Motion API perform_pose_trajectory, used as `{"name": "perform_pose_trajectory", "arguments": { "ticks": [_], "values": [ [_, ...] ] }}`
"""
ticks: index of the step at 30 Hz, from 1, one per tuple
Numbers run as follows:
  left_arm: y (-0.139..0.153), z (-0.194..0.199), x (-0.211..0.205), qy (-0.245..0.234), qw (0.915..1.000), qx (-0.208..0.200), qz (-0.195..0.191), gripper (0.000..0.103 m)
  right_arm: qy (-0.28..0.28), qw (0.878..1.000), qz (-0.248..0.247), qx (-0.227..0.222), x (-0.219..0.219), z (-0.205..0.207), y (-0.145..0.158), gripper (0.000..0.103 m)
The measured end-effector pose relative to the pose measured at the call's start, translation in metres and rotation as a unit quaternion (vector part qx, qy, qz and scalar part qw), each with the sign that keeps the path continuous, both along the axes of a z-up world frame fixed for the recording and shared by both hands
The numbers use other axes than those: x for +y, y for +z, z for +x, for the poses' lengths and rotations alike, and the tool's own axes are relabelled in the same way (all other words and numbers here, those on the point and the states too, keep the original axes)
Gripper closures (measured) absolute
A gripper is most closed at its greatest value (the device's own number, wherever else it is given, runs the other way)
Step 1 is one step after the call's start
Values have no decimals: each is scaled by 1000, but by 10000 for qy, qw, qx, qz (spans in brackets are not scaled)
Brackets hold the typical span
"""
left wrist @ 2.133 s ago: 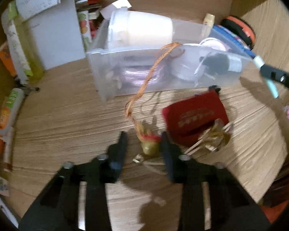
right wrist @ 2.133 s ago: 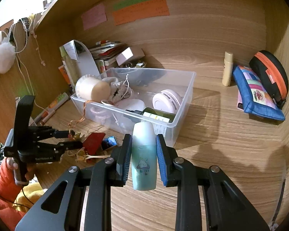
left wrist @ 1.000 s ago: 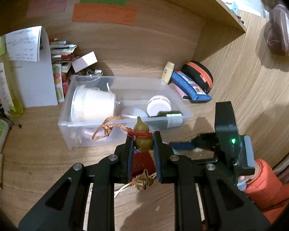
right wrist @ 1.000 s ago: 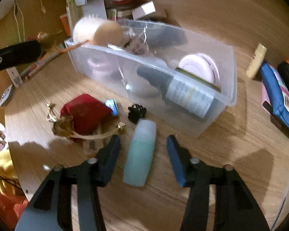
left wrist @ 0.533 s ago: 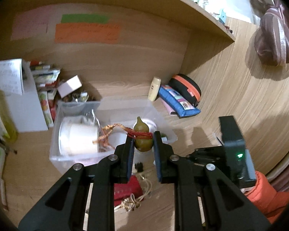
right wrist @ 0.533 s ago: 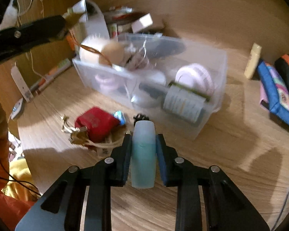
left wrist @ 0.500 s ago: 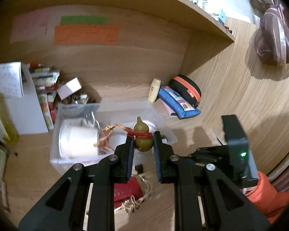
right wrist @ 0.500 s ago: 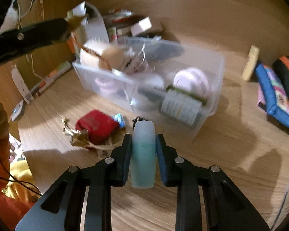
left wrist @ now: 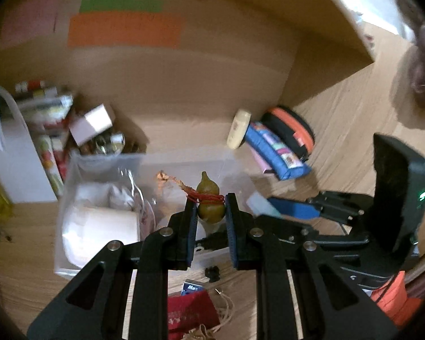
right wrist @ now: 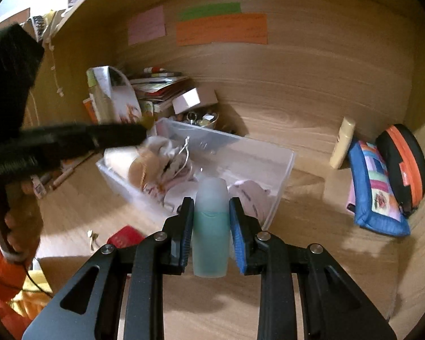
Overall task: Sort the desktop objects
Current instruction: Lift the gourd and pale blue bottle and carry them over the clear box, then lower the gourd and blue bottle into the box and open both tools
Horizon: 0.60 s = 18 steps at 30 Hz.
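Observation:
My left gripper (left wrist: 211, 212) is shut on a small olive gourd charm (left wrist: 209, 198) with a red band and an orange cord, held above the clear plastic bin (left wrist: 79, 167). My right gripper (right wrist: 211, 212) is shut on a pale teal bottle (right wrist: 211, 226), lifted in front of the bin (right wrist: 283, 170). The right gripper also shows in the left wrist view (left wrist: 291, 208), close to the bin's right end. The bin holds a white roll (left wrist: 99, 226), a round white case (right wrist: 249, 195) and cords.
A red pouch (left wrist: 189, 314), a black clip (left wrist: 212, 272) and gold tassel cords lie on the desk before the bin. A blue pencil case (right wrist: 374, 189), a black-orange case (right wrist: 402, 164) and a cream tube (right wrist: 342, 141) stand at the right. Books and boxes (right wrist: 155, 90) crowd the back left.
Both grippers have lifted their objects and moved toward the bin. The right gripper, open around the teal bottle on the desk a second ago, shut on it and raised it.

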<state>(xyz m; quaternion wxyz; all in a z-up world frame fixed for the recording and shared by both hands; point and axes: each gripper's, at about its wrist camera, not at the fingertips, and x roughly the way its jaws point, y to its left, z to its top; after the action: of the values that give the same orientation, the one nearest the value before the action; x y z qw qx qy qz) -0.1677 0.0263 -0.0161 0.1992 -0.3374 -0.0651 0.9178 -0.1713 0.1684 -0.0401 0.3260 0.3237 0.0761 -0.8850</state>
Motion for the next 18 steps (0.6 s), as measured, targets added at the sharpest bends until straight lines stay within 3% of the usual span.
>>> {"name": "perform_pose_trajectory", "arguments": {
  "ticks": [5, 10, 18],
  "values": [
    [-32, -19, 0, -40, 9991, -416, 55, 85, 78, 9998, 42, -194, -12, -16, -16, 80],
    [-42, -27, 1, -109, 9981, -553, 253, 85, 145, 9995, 165, -222, -23, -25, -28, 80],
    [-41, -24, 12, -35, 9990, -419, -172, 84, 169, 9993, 301, -152, -35, -37, -45, 80]
  ]
}}
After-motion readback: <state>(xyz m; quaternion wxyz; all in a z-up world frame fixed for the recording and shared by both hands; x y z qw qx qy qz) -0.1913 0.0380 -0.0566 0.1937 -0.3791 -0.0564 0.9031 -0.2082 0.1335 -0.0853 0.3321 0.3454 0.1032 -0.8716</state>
